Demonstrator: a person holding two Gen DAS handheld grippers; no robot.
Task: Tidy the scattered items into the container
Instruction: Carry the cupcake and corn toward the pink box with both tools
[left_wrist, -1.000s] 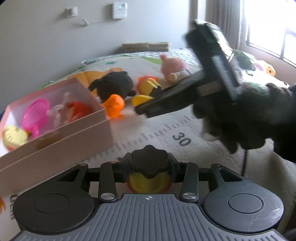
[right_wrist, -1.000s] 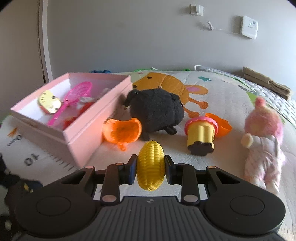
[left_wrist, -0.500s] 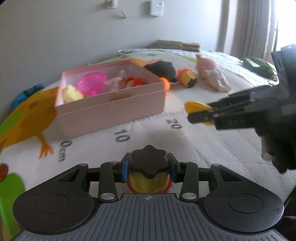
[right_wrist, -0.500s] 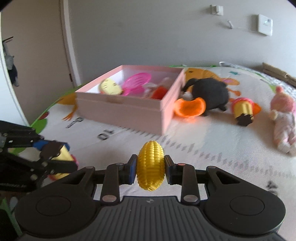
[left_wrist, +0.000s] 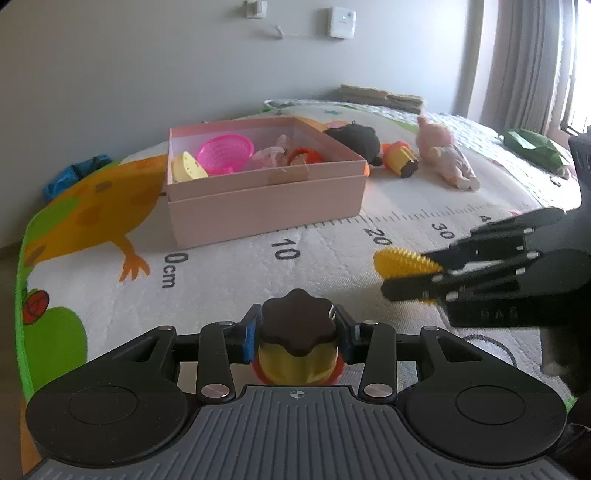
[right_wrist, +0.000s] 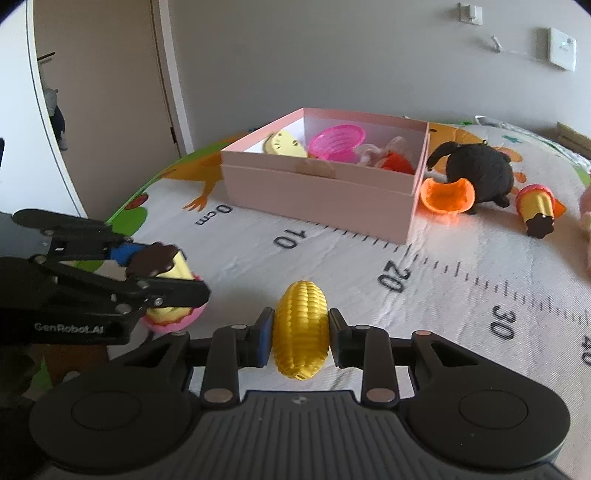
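My left gripper (left_wrist: 297, 338) is shut on a yellow toy cupcake (left_wrist: 297, 332) with a dark brown top and pink base, held above the play mat in front of the pink box (left_wrist: 266, 192). My right gripper (right_wrist: 300, 334) is shut on a yellow toy corn cob (right_wrist: 301, 326). Each gripper shows in the other's view: the right gripper (left_wrist: 410, 273) with the corn cob (left_wrist: 402, 261) at right, the left gripper (right_wrist: 166, 273) with the cupcake (right_wrist: 173, 291) at left. The box (right_wrist: 317, 188) holds a pink basket (right_wrist: 337, 142), a yellow piece and other toys.
Right of the box lie a black plush (right_wrist: 476, 173), an orange cup (right_wrist: 447, 195), a second toy cupcake (right_wrist: 537, 206) and a pink doll (left_wrist: 445, 158). A green toy (left_wrist: 535, 144) sits far right. The mat's edge (left_wrist: 22, 266) drops off at left; a door (right_wrist: 92, 92) stands behind.
Both grippers have drawn back from the toys with their loads; the box now sits farther off and more central, and the black plush and doll have shrunk into the distance.
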